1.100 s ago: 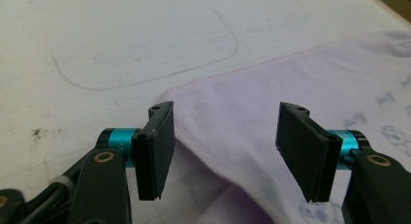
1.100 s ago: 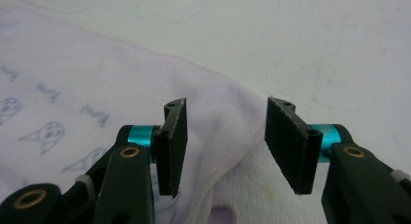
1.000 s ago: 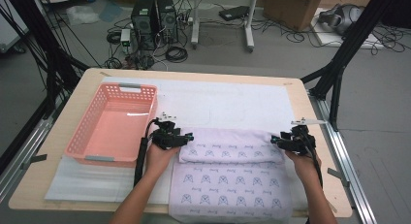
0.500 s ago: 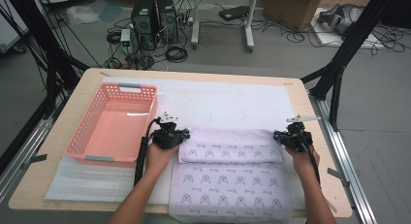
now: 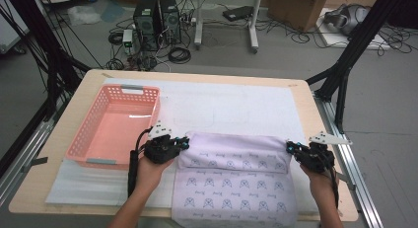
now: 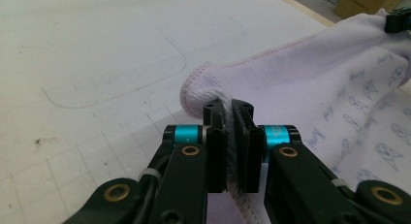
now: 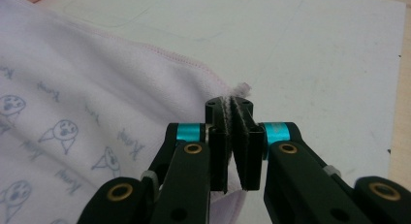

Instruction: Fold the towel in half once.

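The white mat (image 5: 236,107) lies bare beyond the towel (image 5: 234,181) up to the table's (image 5: 300,87) far edge; the pink basket (image 5: 116,124) stands just beside the left gripper (image 5: 181,145). The right gripper (image 5: 292,150) sits near the table's right edge. Each gripper is clamped tight on one far corner of the towel, whose near end hangs over the table's front edge.
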### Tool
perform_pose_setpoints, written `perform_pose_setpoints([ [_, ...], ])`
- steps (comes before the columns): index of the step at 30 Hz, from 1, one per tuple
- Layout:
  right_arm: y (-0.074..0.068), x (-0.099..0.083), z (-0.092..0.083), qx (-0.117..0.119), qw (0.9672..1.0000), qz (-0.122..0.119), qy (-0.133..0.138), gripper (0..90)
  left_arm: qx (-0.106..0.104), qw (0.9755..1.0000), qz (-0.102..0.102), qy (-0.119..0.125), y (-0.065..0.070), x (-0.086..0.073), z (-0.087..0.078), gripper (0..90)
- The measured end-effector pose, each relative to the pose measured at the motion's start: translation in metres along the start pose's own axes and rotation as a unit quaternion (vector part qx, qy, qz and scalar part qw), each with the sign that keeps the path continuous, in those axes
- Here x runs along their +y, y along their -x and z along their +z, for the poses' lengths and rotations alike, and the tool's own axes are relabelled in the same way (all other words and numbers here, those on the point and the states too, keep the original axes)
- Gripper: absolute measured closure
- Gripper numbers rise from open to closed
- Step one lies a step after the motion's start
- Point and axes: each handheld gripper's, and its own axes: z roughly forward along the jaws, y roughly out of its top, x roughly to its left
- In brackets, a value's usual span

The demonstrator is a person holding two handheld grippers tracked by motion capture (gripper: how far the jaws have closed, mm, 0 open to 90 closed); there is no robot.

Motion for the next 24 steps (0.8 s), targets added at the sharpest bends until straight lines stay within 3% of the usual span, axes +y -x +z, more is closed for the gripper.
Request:
perform_pose_setpoints([
  [6,-0.009,-0.004,-0.010,-0.006,0.9999,-0.009,0.010,84.9,-0.006,0.9996,0.010,0.026,0.008,-0.008,-0.012,84.0],
  [9,-0.018,-0.007,-0.020,-0.003,0.9997,-0.021,0.014,84.8,-0.011,0.9990,0.025,0.034,0.015,-0.013,-0.022,83.6],
  [12,-0.027,-0.013,-0.034,0.002,0.9994,-0.027,0.024,84.8,-0.018,0.9987,0.024,0.041,0.019,-0.022,-0.033,82.6],
  [16,-0.035,-0.029,-0.049,0.013,0.9992,-0.031,0.023,84.8,-0.024,0.9988,0.033,0.026,0.026,-0.035,-0.045,82.8],
  [24,-0.041,-0.058,-0.052,0.031,0.9983,-0.041,-0.025,84.8,-0.043,0.9987,0.025,-0.010,0.033,-0.062,-0.048,82.5],
])
